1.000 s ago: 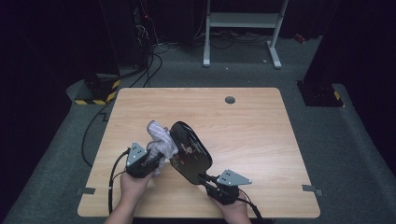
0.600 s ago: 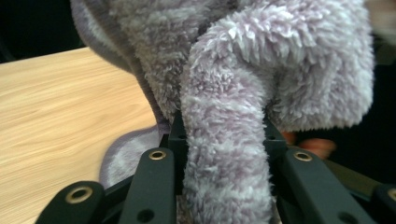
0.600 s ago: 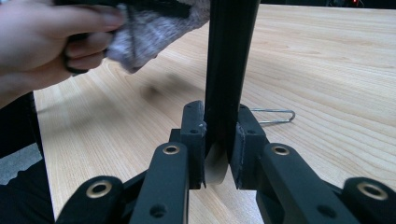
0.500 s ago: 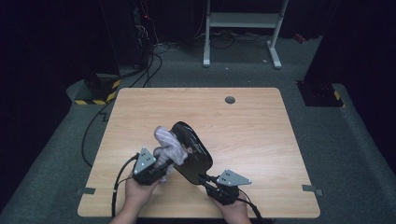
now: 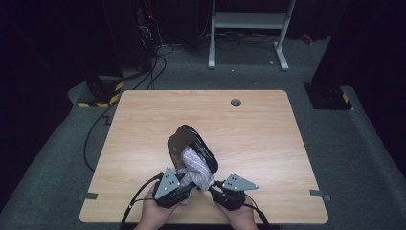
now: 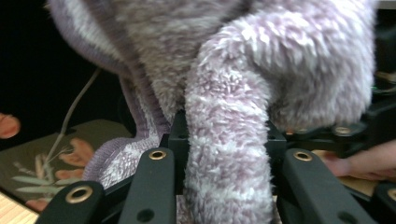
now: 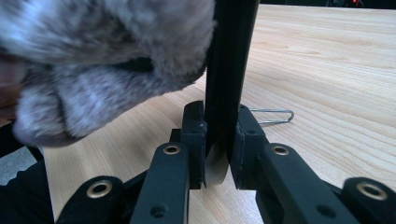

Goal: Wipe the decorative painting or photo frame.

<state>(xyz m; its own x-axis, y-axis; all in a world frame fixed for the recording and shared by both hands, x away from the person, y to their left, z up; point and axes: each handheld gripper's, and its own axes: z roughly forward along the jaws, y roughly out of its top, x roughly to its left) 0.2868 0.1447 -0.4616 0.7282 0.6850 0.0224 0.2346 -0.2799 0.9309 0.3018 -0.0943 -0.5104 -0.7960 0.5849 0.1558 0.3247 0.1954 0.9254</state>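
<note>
At the near edge of the table [image 5: 268, 129], the person's hands are cut off by the bottom of the high view, and only a grey plate and a cable are made out on each gripper. The left gripper [image 5: 184, 184] is clamped on a fold of the sock [image 5: 195, 167]; in the left gripper view the fold [image 6: 227, 158] is seen squeezed between the black jaws, and the rest of the sock is cut off by the top of that view. The fabric is fluffy, striped in pale lilac and white, with a ribbed cuff at the left. The right gripper [image 5: 216, 188] is clamped on the slipper [image 5: 187, 143]: in the right gripper view a thin black edge [image 7: 226, 93] is gripped upright between the jaws, its upper part cut off. The sock [image 7: 93, 60] appears there too, blurred and close at the left. A thin wire loop [image 7: 273, 116] lies on the wood behind the jaws; what it is cannot be told. The slipper is dark and oval, held just above the near middle of the table, with the sock bunched against its near end. The table top is pale wood grain, with a round grommet [image 5: 235, 102] near its far edge.
</note>
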